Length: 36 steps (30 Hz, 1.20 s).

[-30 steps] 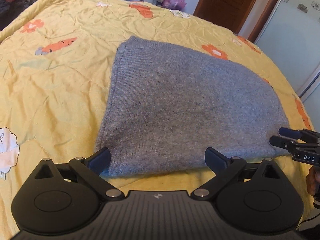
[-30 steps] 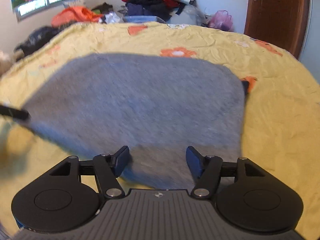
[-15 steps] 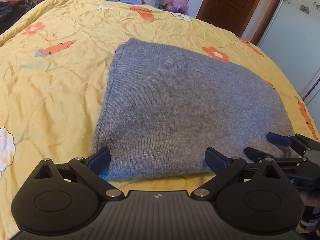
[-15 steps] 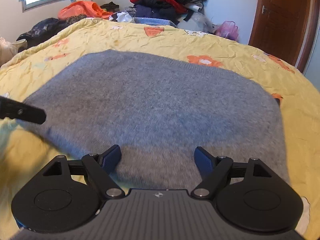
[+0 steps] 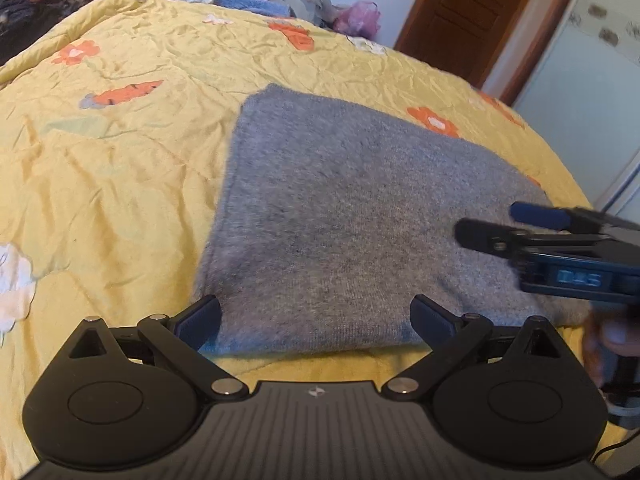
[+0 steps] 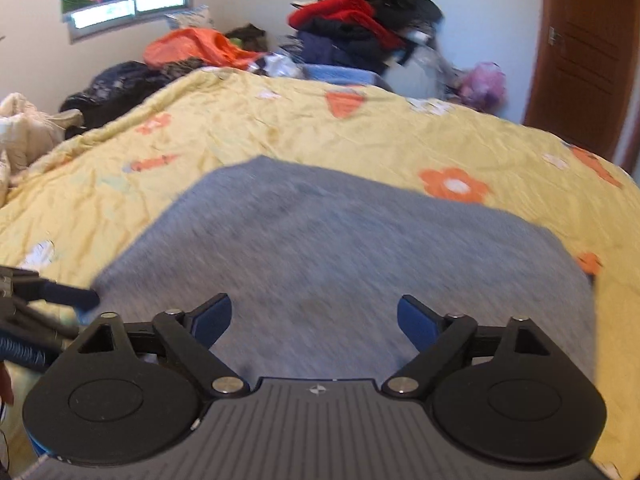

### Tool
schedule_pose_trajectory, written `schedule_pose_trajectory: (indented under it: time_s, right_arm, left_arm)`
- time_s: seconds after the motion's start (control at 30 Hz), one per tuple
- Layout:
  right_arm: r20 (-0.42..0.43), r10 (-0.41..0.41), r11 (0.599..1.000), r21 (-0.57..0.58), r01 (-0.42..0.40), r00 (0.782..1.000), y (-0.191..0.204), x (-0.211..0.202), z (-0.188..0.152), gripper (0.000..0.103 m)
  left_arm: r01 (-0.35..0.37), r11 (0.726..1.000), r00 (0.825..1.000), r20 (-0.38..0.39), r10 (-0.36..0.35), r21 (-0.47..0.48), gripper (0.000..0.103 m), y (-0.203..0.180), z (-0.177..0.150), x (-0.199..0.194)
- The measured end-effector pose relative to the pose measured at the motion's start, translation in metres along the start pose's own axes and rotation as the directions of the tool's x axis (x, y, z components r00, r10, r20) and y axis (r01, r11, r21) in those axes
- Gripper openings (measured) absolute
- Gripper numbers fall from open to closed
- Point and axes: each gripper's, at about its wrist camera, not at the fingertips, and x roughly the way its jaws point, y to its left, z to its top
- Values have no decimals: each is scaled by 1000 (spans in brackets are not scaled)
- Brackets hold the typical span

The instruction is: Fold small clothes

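- A folded grey knit garment [image 5: 352, 224] lies flat on the bed's yellow quilt [image 5: 112, 184], which is printed with orange flowers and carrots.
- In the left wrist view the garment fills the centre and stretches toward 3 o'clock; its near folded edge runs just ahead of the left gripper [image 5: 316, 316].
- The left gripper's fingers [image 5: 200, 316] stand wide apart. The garment's near edge lies in the gap between them, but whether either pad touches the knit cannot be told, and nothing is clamped.
- The right gripper [image 6: 314, 316] looks across the same garment [image 6: 360, 256]; its fingers [image 6: 416, 320] are spreading further apart, with the knit lying under the gap and not gripped.
- In the left wrist view the right gripper [image 5: 492, 226] enters from 3 o'clock, over the garment's right-hand part; a person's hand [image 5: 608, 340] shows blurred beneath it.
- In the right wrist view a finger of the left gripper [image 6: 64, 296] reaches in from 9 o'clock, at the garment's left corner.
- A pile of clothes [image 6: 360, 28] sits beyond the bed at 12 o'clock, a brown door [image 6: 584, 48] at 2 o'clock, and a window [image 6: 124, 4] at 11 o'clock.
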Motion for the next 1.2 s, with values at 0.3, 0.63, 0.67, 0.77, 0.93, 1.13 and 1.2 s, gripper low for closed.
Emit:
schedule_pose_trajectory:
  time_s: [0.3,0.63,0.67,0.77,0.93,1.13,1.2]
  right_arm:
    - [-136,28,998,-57,-36,990,14,18,-26,94]
    - [-25,54,997,-45,-55,998,25,4,27,94]
    - [-20,54,996,-67,-55,998,31,6,34,95]
    - [-17,65,988,-138,-67,998,52,14,53,95]
    - [-12,45,971,-233,-47,999,83,28,81,95]
    - [5,17,972,-233,-16,1000,90,34,105,96]
    - [11,11,970,-241,-8,1000,89,34,111,96]
  left_arm:
    - [192,921,976,161,-144,-339,102,84,-22,-44]
    - [443,602,888,230,-399,-665,103,120,-33,-13]
    - [440,590,889,235,-393,-678,103,121,-34,-11]
    - [477,540,869,279,-408,-694,103,124,-33,-6]
    - [432,547,888,231,-399,-717,103,122,-23,1]
    - [276,738,956,100,-274,-615,103,92,-4,1]
    - [253,774,965,94,-245,-581,103,81,1,5]
